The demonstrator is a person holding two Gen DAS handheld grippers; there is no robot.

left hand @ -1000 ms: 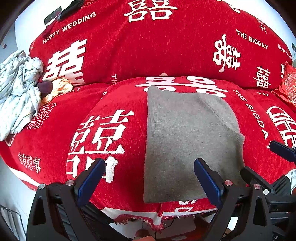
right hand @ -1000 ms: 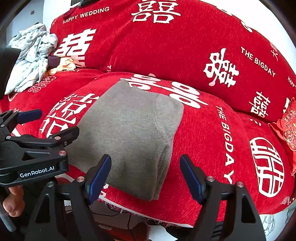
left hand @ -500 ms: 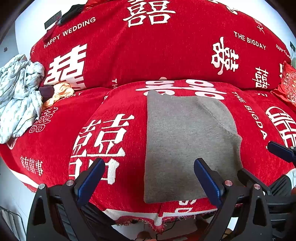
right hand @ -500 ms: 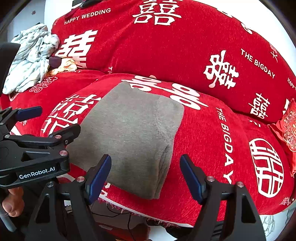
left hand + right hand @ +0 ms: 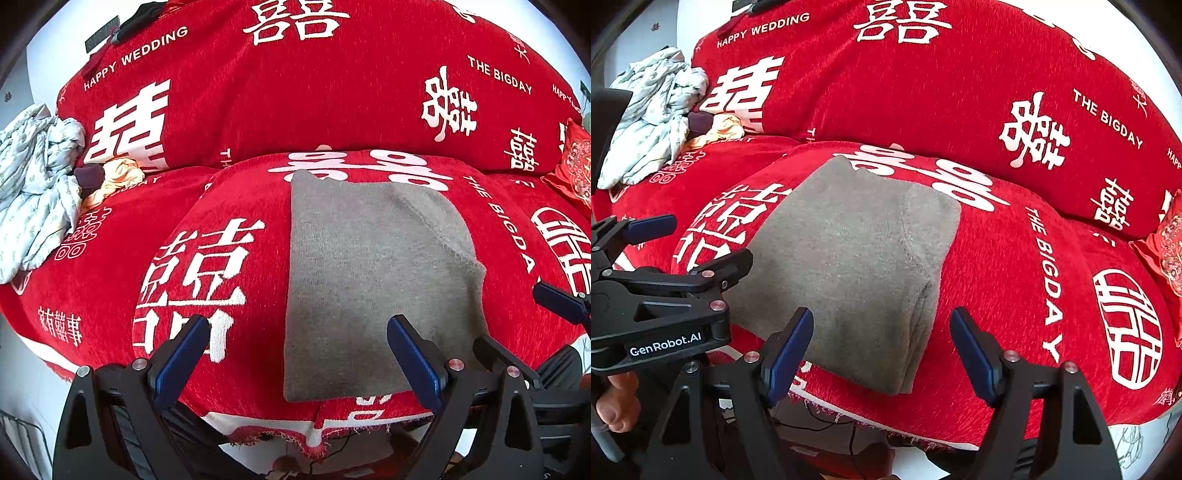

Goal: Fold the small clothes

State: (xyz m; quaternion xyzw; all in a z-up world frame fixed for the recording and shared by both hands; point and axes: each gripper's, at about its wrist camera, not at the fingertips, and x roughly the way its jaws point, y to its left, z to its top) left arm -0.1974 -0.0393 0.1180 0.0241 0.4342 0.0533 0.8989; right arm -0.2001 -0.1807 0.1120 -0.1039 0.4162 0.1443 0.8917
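A grey knitted garment (image 5: 373,280) lies folded into a flat rectangle on the red sofa seat (image 5: 221,206); it also shows in the right wrist view (image 5: 857,266), with its thick folded edge on the right. My left gripper (image 5: 295,354) is open and empty, hovering over the garment's near left edge. My right gripper (image 5: 882,350) is open and empty, just above the garment's near right corner. The right gripper also shows in the left wrist view (image 5: 524,325), and the left gripper shows in the right wrist view (image 5: 683,243).
The sofa wears a red cover with white wedding lettering; its backrest (image 5: 314,92) rises behind. A crumpled pale patterned cloth (image 5: 33,192) and an orange cloth (image 5: 118,177) lie at the far left. A red cushion (image 5: 576,166) sits at the right. The seat's front edge (image 5: 332,424) is close below.
Both grippers have drawn back slightly from the garment and stayed open. The garment has not moved.
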